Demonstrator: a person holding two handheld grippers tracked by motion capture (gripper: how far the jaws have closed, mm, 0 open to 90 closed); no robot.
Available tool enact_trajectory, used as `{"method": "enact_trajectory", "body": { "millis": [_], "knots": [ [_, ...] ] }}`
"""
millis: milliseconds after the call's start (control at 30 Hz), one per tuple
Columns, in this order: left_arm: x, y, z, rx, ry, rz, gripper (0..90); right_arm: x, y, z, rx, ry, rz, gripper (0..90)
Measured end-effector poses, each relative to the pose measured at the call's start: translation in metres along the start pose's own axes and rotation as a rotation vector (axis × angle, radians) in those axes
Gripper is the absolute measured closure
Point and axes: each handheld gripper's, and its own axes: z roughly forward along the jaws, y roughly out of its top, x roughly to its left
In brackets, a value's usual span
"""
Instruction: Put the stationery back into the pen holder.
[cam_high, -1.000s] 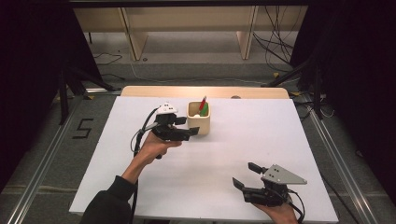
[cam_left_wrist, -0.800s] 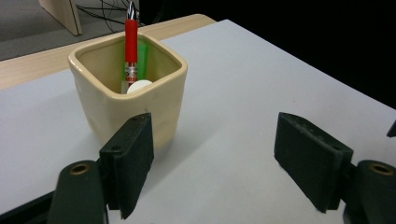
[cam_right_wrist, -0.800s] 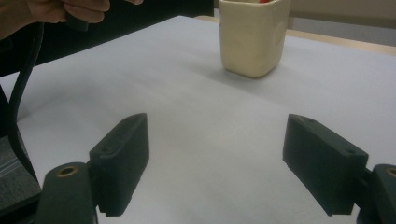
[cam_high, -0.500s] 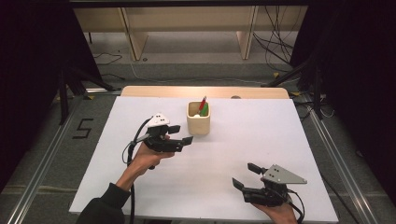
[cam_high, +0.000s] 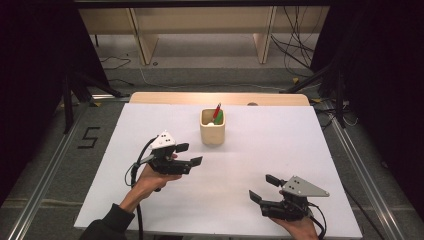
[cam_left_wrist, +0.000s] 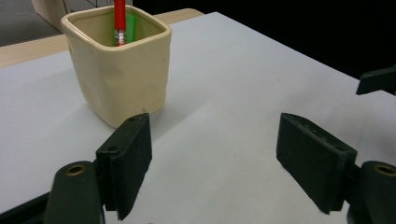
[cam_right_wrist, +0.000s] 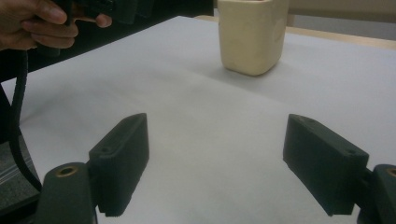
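Observation:
A cream square cup (cam_high: 212, 127) stands on the white table (cam_high: 280, 140) toward its far middle. A red pencil (cam_high: 217, 111) and something green (cam_left_wrist: 131, 23) stick up inside it. My left gripper (cam_high: 190, 154) hovers in front of and to the left of the cup, open, with nothing between its jaws. In the left gripper view the cup (cam_left_wrist: 119, 70) sits just beyond the left jaw of that gripper (cam_left_wrist: 215, 154). My right gripper (cam_high: 261, 188) rests near the table's front right, open and empty. The right gripper view (cam_right_wrist: 217, 158) faces the cup (cam_right_wrist: 252, 37) across bare table.
A wooden strip (cam_high: 220, 98) runs along the table's far edge, with shelf legs and cables on the floor beyond. A "5" mark (cam_high: 89, 137) lies on the floor at the left. The left hand (cam_right_wrist: 42, 21) and its cable show at upper left in the right gripper view.
My left gripper has drawn back from beside the cup, toward the person and leftward, and sunk a little. The right gripper has stayed put.

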Motion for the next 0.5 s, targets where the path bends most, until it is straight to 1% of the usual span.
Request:
{"method": "enact_trajectory", "body": {
  "millis": [67, 267, 333, 500],
  "knots": [
    [-0.002, -0.004, -0.004, -0.008, -0.004, 0.007, 25.8, 0.000, 0.000, 0.000, -0.001, 0.000, 0.002, 23.2],
    [-0.010, -0.017, -0.011, -0.034, -0.019, 0.008, 24.7, 0.000, -0.001, 0.001, 0.002, 0.000, 0.003, 22.9],
    [-0.013, -0.022, -0.013, -0.039, -0.012, 0.011, 24.4, 0.000, -0.001, 0.001, 0.002, 0.000, 0.003, 22.9],
    [-0.019, -0.036, -0.016, -0.036, -0.020, 0.007, 24.1, 0.000, -0.001, 0.001, 0.008, 0.002, 0.004, 22.8]
  ]
}}
